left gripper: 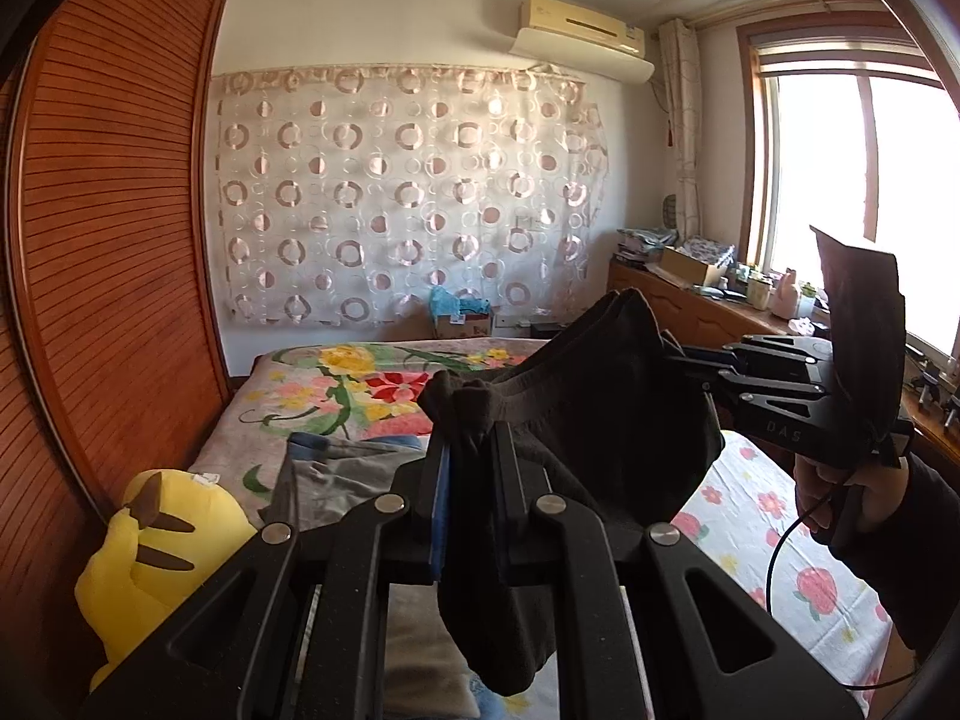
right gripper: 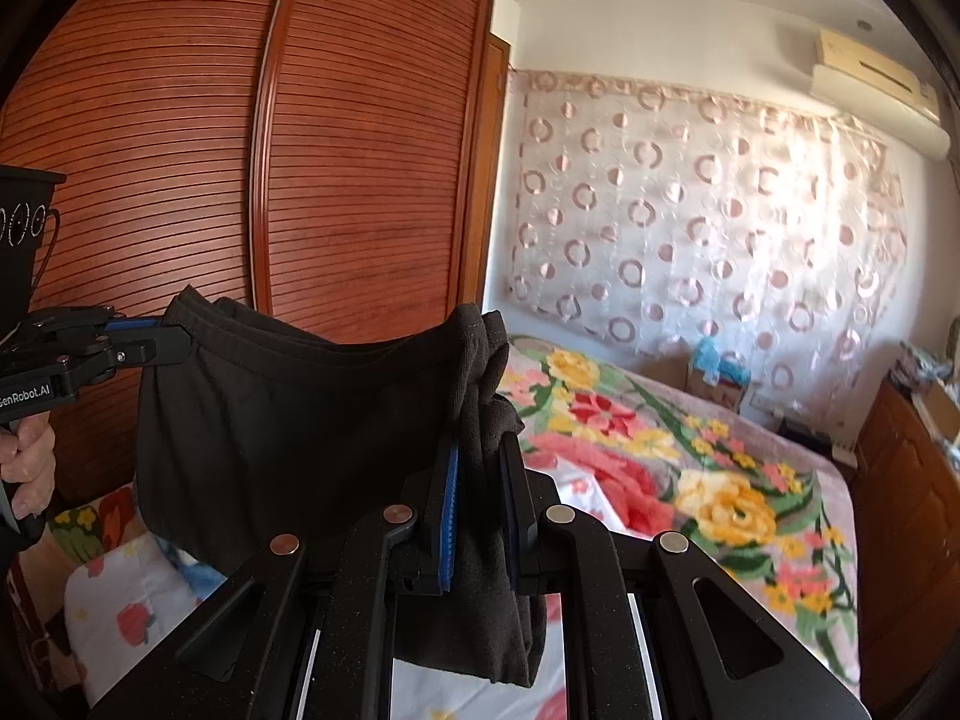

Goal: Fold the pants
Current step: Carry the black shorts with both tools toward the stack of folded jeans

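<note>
The black pants (left gripper: pixel 600 420) hang in the air above the bed, stretched by the waistband between my two grippers. My left gripper (left gripper: pixel 471 438) is shut on one end of the waistband; bunched cloth sticks up between its fingers. My right gripper (left gripper: pixel 675 360) is shut on the other end, to the right in the left wrist view. In the right wrist view the pants (right gripper: pixel 288 420) sag between my right gripper (right gripper: pixel 483 456), shut on the cloth, and my left gripper (right gripper: pixel 174 342) at the left. The legs hang down, partly hidden.
A bed with a floral blanket (left gripper: pixel 360 384) lies below, and shows in the right wrist view (right gripper: pixel 690 450). A grey garment (left gripper: pixel 336 474) and a yellow plush toy (left gripper: pixel 162 558) lie on it. A wooden wardrobe (right gripper: pixel 300 180) stands on one side, a wooden cabinet (left gripper: pixel 708 306) under the window on the other.
</note>
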